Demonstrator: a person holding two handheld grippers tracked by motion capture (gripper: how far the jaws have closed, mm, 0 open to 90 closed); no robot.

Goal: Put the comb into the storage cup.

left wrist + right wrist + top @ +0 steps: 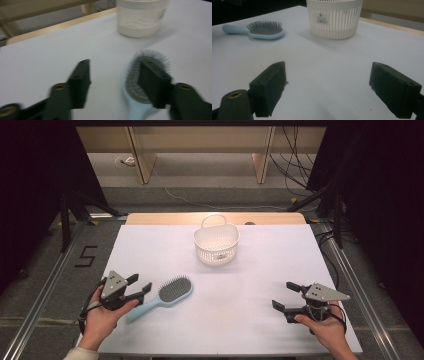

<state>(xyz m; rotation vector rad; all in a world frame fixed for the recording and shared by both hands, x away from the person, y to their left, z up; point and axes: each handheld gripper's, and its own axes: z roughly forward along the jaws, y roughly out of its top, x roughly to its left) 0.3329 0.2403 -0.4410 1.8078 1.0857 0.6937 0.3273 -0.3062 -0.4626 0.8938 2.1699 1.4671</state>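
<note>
A light blue hairbrush [167, 295] with dark bristles lies bristles-up on the white table, left of centre. My left gripper [140, 283] hovers just left of it, near the handle, its jaws open. In the left gripper view, the gripper [117, 80] holds nothing, and the brush head [131, 83] lies partly behind its right-hand jaw. A white slatted basket [216, 245] with a handle stands upright at the back centre. My right gripper [283, 295] is at the front right, open wide. In the right gripper view, that gripper [329, 85] faces the basket [334, 20] and the brush [259, 31].
The table's white cover [240, 285] ends at a bare wooden strip [165, 218] along the far edge. Metal rails run down both sides of the table. A taped "5" [86, 256] marks the floor at the left. Cables [295, 165] hang beyond the table at the back right.
</note>
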